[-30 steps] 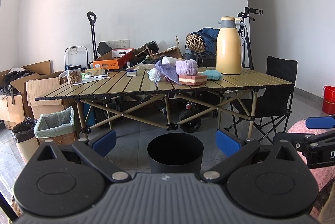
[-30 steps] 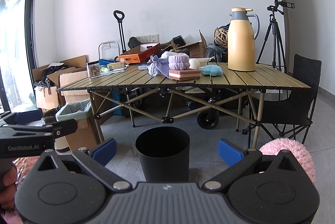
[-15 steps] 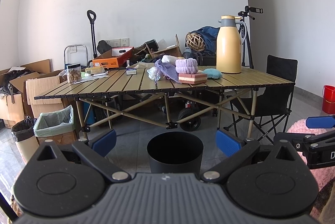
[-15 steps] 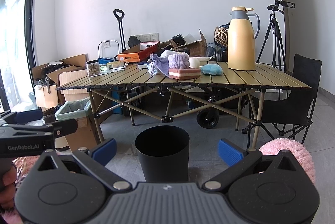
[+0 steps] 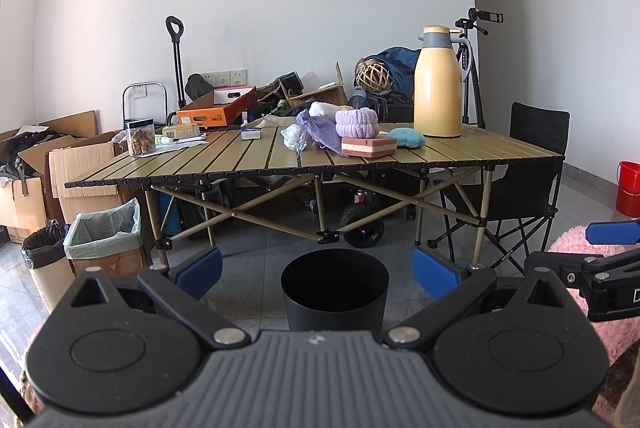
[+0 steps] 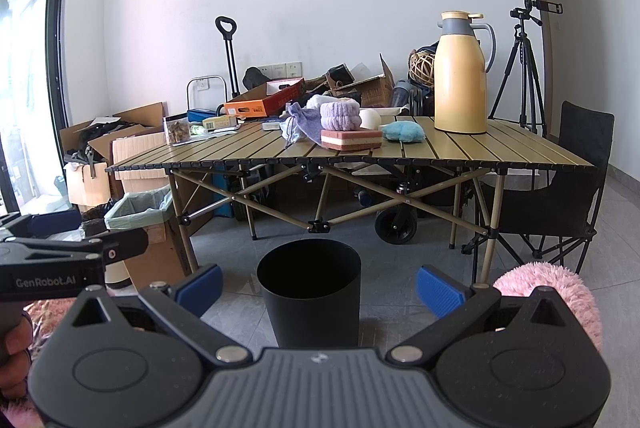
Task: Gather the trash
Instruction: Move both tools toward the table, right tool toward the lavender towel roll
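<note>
So, bin: the black trash bin (image 5: 335, 284) stands on the floor at my 12 o'clock, before the folding table (image 5: 472, 153).
Trash: crumpled plastic bag (image 5: 294, 138) on the table, 12 o'clock, well beyond.
Tongs: my left gripper (image 5: 318, 270) and right gripper (image 6: 319, 284) both spread, empty.
Risk: reaching could knock the thermos jug (image 5: 437, 84).

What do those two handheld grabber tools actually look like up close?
Each is matte black plastic with a ribbed grey top, two round pivot discs and silver rivets. The left gripper and right gripper each carry two textured blue finger pads. The left gripper's side reads "GenRobot.AI" in white.
</note>
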### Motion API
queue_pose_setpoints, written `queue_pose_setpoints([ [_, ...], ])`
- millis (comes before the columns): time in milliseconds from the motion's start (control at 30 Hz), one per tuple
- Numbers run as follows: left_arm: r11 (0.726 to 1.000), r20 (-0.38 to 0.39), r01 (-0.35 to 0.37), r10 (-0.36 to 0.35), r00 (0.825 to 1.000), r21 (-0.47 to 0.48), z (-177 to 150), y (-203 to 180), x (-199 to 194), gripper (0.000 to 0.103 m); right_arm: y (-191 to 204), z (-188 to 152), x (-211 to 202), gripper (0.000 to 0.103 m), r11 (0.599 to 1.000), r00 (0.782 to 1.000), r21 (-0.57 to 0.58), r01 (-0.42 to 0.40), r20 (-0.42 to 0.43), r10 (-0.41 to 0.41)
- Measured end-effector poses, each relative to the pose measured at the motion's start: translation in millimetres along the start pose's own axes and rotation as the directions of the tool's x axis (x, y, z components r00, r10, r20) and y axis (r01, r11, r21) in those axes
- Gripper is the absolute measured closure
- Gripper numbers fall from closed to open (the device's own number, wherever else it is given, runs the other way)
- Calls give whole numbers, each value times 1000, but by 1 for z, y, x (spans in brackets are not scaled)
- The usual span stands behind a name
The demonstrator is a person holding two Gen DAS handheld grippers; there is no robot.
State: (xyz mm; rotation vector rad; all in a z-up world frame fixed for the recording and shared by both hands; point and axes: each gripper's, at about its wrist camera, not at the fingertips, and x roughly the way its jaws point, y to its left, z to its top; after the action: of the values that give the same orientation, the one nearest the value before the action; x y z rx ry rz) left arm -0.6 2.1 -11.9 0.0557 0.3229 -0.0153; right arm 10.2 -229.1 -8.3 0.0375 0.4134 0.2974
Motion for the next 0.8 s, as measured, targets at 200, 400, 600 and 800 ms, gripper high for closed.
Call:
queue_pose_setpoints([
  [200, 1000, -25, 0, -1, 1000, -8, 2, 1, 5, 0, 1, -5, 11, 0, 1000, 1000, -1, 2, -20, -2],
  [400, 1000, -52, 0, -1, 999, -13, 4, 2, 12, 0, -1, -2, 17, 0, 1000, 999, 6, 6, -46, -6],
  [600, 1000, -77, -4, 2, 997, -24, 7, 4, 22, 0, -3, 2, 28, 0, 1000, 997, 10, 3, -71, -2],
  [800, 999, -95, -2, -2, 995, -40, 9, 10, 33, 0, -9, 5, 37, 0, 1000, 997, 21, 9, -82, -7],
])
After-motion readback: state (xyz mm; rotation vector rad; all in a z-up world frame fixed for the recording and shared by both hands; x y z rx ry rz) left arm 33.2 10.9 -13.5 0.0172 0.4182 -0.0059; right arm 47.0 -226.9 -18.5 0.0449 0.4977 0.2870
